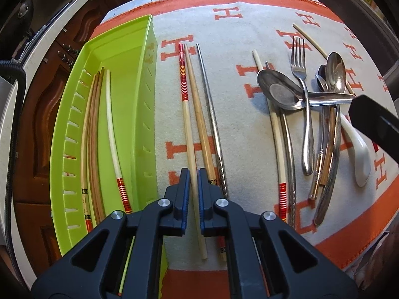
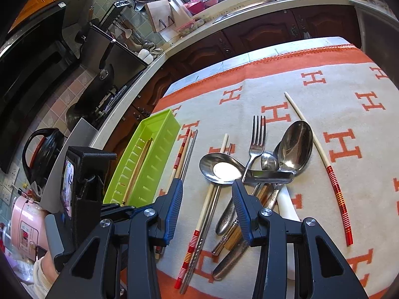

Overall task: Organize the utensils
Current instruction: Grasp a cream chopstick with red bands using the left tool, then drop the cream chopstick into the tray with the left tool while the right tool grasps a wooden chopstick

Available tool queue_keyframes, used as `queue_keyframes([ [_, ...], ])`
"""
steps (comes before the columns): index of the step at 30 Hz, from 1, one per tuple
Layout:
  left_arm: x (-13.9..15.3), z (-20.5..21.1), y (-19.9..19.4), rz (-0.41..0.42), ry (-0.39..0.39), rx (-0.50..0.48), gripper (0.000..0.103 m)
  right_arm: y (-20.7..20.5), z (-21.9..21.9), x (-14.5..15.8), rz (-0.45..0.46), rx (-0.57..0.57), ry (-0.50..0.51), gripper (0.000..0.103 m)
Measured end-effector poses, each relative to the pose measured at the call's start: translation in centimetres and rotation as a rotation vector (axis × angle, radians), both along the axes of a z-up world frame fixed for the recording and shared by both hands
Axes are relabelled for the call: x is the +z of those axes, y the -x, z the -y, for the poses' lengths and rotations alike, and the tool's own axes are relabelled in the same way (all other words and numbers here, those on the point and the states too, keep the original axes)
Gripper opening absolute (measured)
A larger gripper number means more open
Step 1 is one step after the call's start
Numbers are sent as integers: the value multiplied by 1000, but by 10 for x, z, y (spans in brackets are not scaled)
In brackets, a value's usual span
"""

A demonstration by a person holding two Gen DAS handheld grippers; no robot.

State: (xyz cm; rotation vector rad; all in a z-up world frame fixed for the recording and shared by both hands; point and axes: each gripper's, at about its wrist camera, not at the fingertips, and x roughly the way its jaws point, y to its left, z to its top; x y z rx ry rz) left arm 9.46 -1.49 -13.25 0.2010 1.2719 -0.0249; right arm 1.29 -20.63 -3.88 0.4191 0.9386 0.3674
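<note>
Left gripper (image 1: 194,186) pinching red-banded chopstick (image 1: 189,134) at lower centre; right gripper (image 2: 207,199) fingers spread over spoons (image 2: 222,168), holding nothing.

The left claw (image 1: 194,194) is closed on a pale chopstick with a red-banded far end (image 1: 187,124), which runs between its blue pads (image 1: 185,199) along the cloth. Touching it on the right lie a wooden chopstick (image 1: 202,124) and then a metal chopstick (image 1: 212,124). To the left, the green tray (image 1: 139,79) holds several more chopsticks (image 1: 99,134) laid lengthwise. Well to the right, on the white and orange cloth (image 1: 237,37) that covers the surface, a fork (image 1: 303,94), metal spoons (image 1: 281,89) and a white ceramic spoon (image 1: 359,154) lie heaped across one another.
</note>
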Motion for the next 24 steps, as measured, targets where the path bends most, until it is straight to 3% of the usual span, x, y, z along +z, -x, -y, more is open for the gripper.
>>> queue_keyframes([
  [7,0,3,7,-10,58,-16,3,0,0,1,0,3,0,42],
  [12,0,9,15,60,48,-40,3,2,-4,4,4,9,10,42],
  [16,2,1,19,91,115,-6,3,5,-10,5,1,16,30,42],
  [24,57,-25,38,248,161,24,3,6,-32,2,-14,59,74,42],
])
